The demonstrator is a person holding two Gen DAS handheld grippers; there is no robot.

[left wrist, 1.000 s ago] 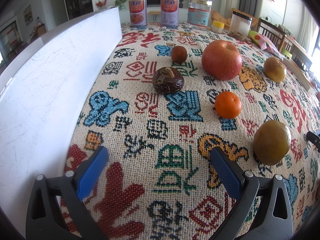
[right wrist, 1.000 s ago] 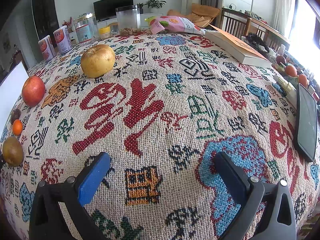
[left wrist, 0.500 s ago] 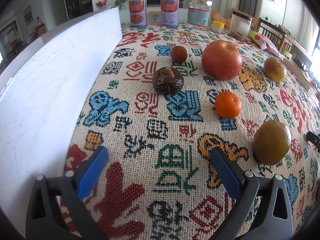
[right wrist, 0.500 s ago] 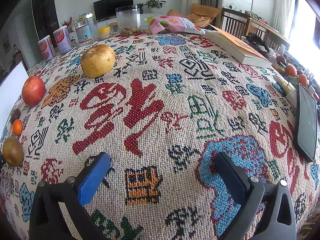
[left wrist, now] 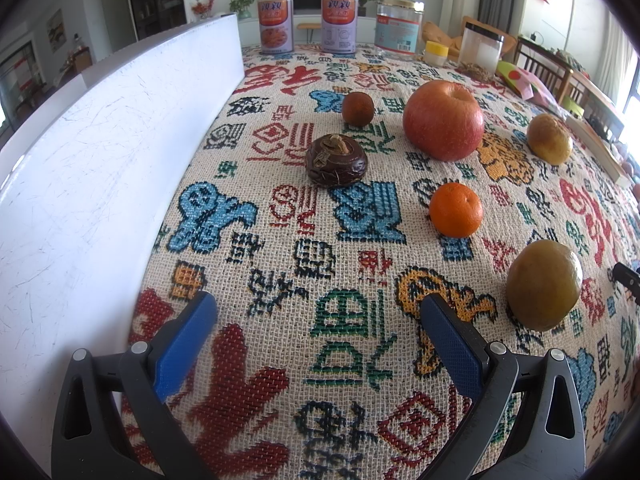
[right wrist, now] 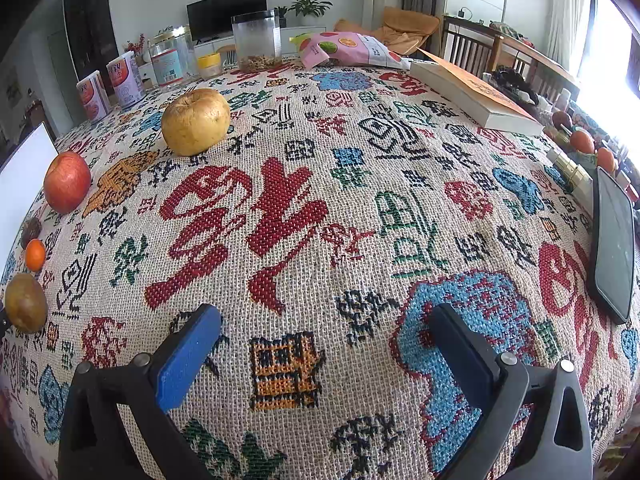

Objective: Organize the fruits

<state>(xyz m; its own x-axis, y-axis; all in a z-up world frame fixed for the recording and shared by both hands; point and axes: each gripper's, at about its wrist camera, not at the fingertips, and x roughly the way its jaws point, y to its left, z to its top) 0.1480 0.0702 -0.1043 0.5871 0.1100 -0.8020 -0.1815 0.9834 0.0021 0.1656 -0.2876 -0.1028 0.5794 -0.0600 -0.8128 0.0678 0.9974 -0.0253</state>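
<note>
No change across the last second: both views match the earlier frames, so sorting hasn't started. Left gripper (left wrist: 318,316) gaping, empty. Right gripper (right wrist: 326,330) spread wide, empty, over bare tablecloth (right wrist: 320,208).

Fruit sits ahead of the left gripper:
- greenish fruit (left wrist: 543,285) nearest, ahead-right
- orange (left wrist: 456,210) beyond it
- red apple (left wrist: 443,121) further out
- dark brown fruit (left wrist: 336,161) straight ahead, stem up, squat

All near-round, no real long axis. Yellow apple (right wrist: 196,121) sits far ahead-left of the right gripper, stem dimple up.

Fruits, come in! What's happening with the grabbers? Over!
Left gripper open, empty. Right gripper open, empty. Red apple, orange, other fruits loose on tablecloth. Nothing blocking.
</note>
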